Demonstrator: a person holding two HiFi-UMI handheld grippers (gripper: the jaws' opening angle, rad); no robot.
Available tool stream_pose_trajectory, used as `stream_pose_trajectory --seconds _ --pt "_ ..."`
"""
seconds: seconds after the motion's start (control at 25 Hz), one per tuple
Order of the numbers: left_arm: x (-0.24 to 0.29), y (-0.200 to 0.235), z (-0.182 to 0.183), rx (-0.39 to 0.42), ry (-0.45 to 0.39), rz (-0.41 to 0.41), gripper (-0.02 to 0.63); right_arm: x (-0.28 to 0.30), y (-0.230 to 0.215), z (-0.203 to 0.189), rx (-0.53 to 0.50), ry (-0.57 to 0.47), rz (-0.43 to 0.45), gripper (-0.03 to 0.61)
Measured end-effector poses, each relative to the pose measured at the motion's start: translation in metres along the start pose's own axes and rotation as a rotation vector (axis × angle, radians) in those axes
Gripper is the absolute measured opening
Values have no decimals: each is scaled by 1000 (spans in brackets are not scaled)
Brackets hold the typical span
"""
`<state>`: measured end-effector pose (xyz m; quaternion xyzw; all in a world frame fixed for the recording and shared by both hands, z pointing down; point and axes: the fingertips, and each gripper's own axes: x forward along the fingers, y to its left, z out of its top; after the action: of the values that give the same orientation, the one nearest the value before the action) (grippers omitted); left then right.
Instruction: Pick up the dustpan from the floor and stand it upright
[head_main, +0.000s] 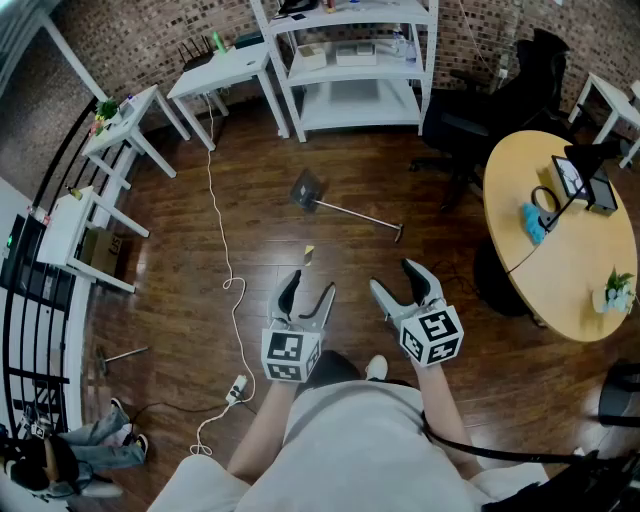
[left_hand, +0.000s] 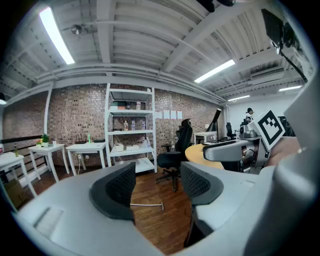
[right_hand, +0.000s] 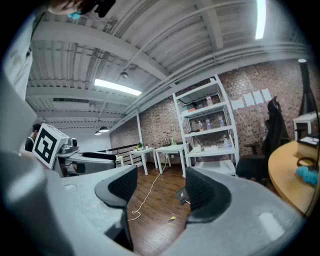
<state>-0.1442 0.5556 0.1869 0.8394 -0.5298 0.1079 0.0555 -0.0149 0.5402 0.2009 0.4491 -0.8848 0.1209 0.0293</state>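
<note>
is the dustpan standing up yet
No, the dustpan lies flat on the wooden floor, with its long handle stretched out along the boards.

A white shelving unit stands against the brick wall, and small white tables line the dark wooden floor to its left. A white cable snakes from those tables down to a power strip, a small yellow scrap lies on the boards to its right, and a person's legs in jeans show at the lower left. On the right, a black office chair sits near a round wooden table holding a potted plant, a blue thing that may be a cloth, and a dark stand with a screen.
</note>
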Motion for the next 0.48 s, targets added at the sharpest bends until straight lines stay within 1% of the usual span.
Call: stream_pose_trajectory --seconds 0.12,0.2,0.36,0.48 --pt "41 -8 -12 -2 41 -27 291 12 -39 -6 22 14 -18 288" --pt "72 -14 -18 -3 68 -57 291 20 -68 -9 38 22 -47 288" --pt "139 -24 -38 4 137 -164 291 33 -119 -30 83 69 -131 288" --pt "204 -23 -54 -3 191 -229 291 52 -169 -46 136 99 -207 288"
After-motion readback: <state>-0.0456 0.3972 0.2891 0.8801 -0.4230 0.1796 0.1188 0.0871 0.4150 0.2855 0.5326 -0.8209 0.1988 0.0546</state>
